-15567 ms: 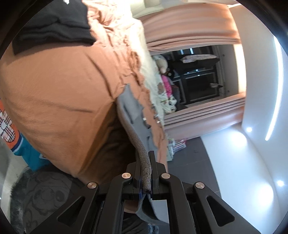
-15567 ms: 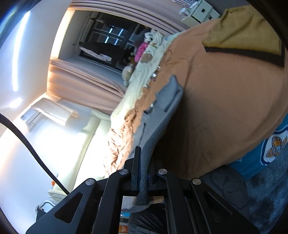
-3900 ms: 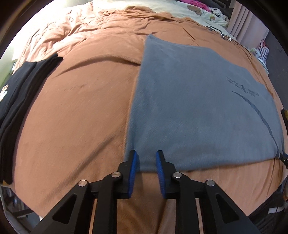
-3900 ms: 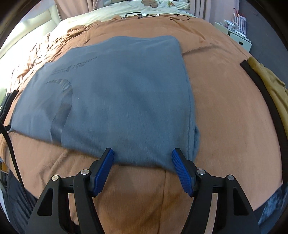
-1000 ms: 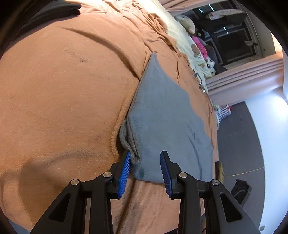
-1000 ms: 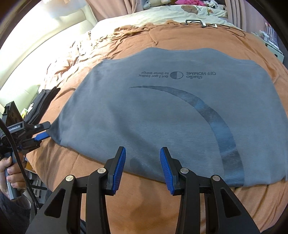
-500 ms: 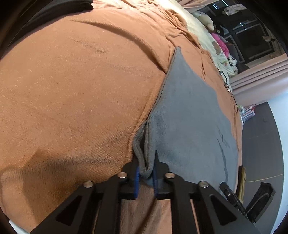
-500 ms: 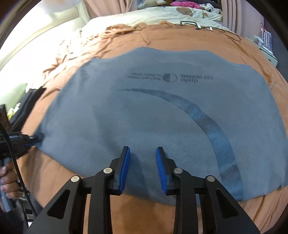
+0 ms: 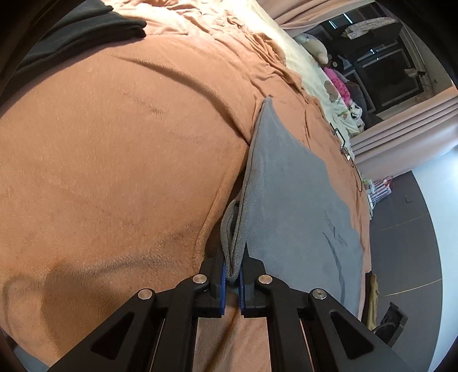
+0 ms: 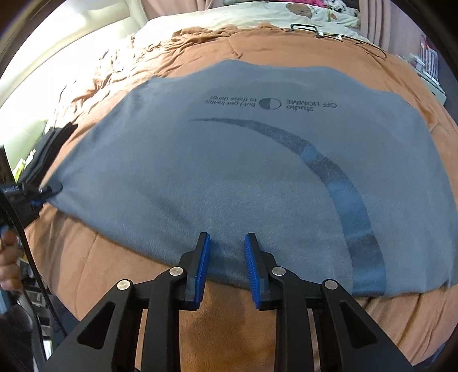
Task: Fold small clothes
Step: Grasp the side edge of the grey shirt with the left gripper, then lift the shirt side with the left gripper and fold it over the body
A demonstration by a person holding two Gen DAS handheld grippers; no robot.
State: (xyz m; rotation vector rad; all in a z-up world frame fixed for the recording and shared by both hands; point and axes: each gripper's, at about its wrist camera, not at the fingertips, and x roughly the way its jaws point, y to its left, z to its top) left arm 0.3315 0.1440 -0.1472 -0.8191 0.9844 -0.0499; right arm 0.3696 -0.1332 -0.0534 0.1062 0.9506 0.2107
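A grey T-shirt with a dark curved print lies folded flat on the brown blanket. My left gripper is shut on the shirt's near left corner, which bunches up between the blue pads. The shirt stretches away to the right of it. That same gripper shows at the left edge of the right wrist view, holding the corner. My right gripper rests over the shirt's near hem with a narrow gap. The cloth between its pads lies flat and unpinched.
Folded black clothes lie at the bed's far left, also visible as a dark pile. A yellow garment hangs at the right edge. A person's hand holds the left gripper's handle. A metal hanger and cream bedding lie beyond the shirt.
The left jaws closed on the shirt's corner and lifted it into a bunch. The right jaws narrowed and moved forward over the near hem.
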